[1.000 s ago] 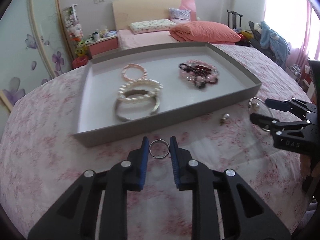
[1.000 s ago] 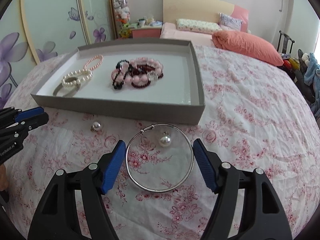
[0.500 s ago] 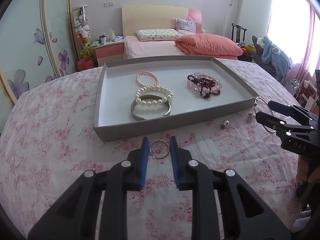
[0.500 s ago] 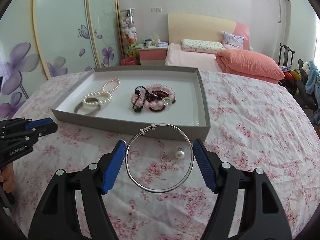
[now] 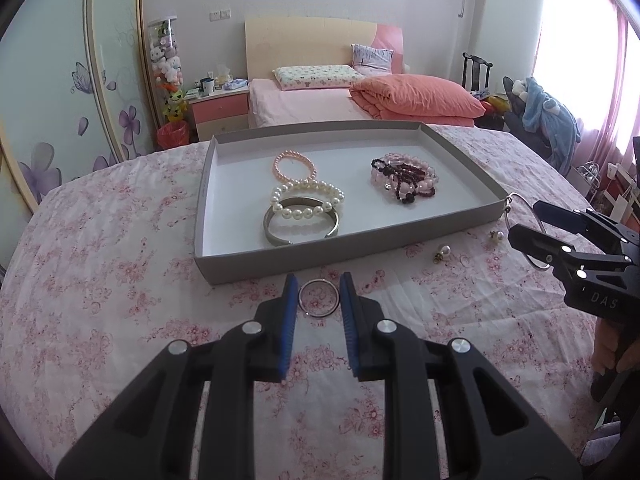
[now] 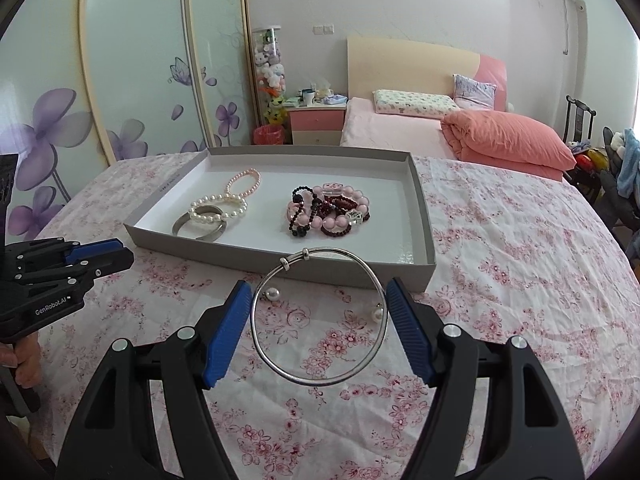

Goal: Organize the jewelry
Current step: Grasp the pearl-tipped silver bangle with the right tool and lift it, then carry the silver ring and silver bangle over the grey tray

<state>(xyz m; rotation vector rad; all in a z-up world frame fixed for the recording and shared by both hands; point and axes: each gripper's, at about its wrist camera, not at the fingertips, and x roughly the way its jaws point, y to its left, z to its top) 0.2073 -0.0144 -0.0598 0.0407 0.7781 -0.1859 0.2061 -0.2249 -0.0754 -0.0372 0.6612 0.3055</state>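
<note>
Jewelry lot on my floral bedspread (image 6: 500, 240), both tools loaded.

Grey tray (image 5: 460, 222) at the far side holds bracelets. My right gripper (image 6: 319, 322) pinches the large silver bangle (image 6: 320, 378) near the tray's near-right corner; my left gripper (image 5: 319, 294) pinches the small metal ring (image 5: 319, 300) before its near wall. Two pearl earrings (image 5: 442, 252) lie between.

This is a bedroom in someone's home. Straight ahead of the grippers stands a bed (image 6: 384, 128) with a pale wooden headboard (image 6: 412, 68), a patterned pillow (image 6: 412, 103) and a folded coral quilt (image 6: 508, 136). To its left sits a pink nightstand (image 6: 316, 122) crowded with small items, beside a tall clear tube (image 6: 270, 68) of what look like plush toys. Further left, wardrobe doors (image 6: 132, 60) carry purple flowers.
</note>
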